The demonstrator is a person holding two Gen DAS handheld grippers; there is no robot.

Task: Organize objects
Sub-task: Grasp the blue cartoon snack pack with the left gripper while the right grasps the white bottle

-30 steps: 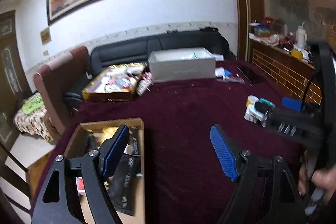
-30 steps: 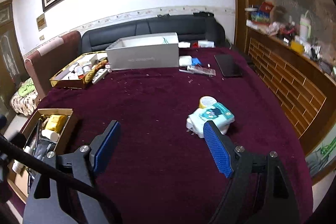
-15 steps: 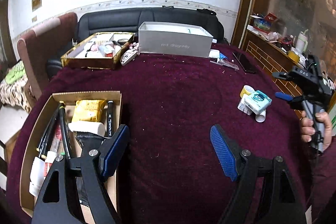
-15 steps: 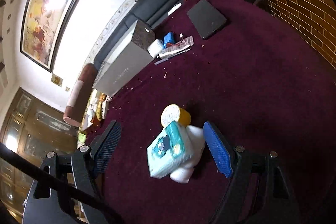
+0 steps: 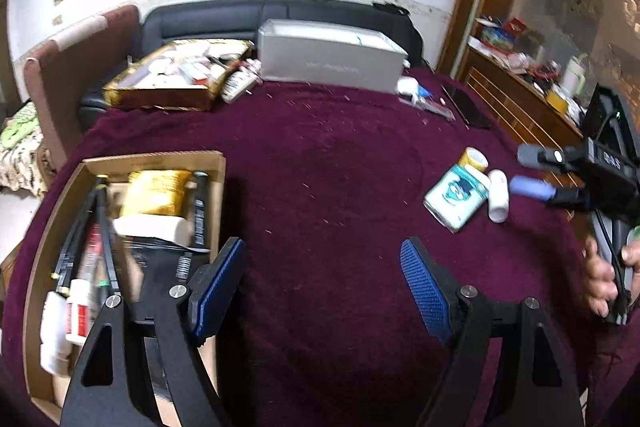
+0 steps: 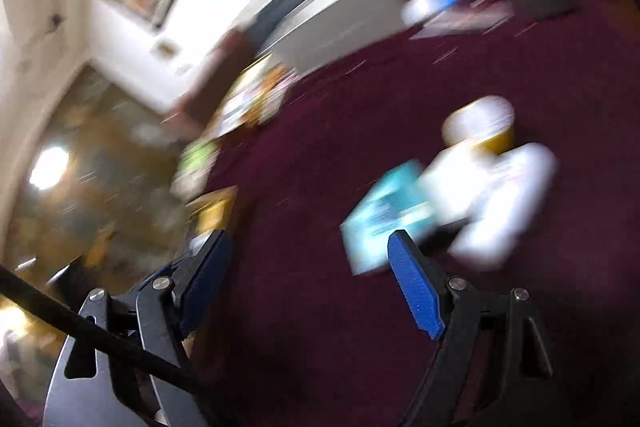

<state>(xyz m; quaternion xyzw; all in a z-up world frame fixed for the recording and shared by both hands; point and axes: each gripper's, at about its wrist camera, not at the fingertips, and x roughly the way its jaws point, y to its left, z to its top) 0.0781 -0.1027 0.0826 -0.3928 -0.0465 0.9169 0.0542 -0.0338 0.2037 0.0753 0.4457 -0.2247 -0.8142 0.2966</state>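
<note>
Maroon cloth [image 5: 340,163] covers the table; both grippers spread wide, nothing held.

Left gripper [image 5: 322,287] hovers over bare cloth, blue pads far apart and empty; its left finger [image 5: 216,291] overlaps the edge of the cardboard box [image 5: 52,211] at the near left; box holds a gold pouch [image 5: 156,191], pens and small white bottles; right gripper [image 5: 528,173] seen from the left view just beside a cluster at the table's right: teal-and-white pack [image 5: 456,195], white bottle [image 5: 499,195] touching it, yellow tub [image 5: 474,159] behind; right wrist view heavily blurred; right gripper [image 6: 308,283] wide apart and empty, right pad [image 6: 416,295] near the teal pack [image 6: 386,217]; grey box [image 5: 332,61] and gold tray [image 5: 160,95] at the far edge.
</note>
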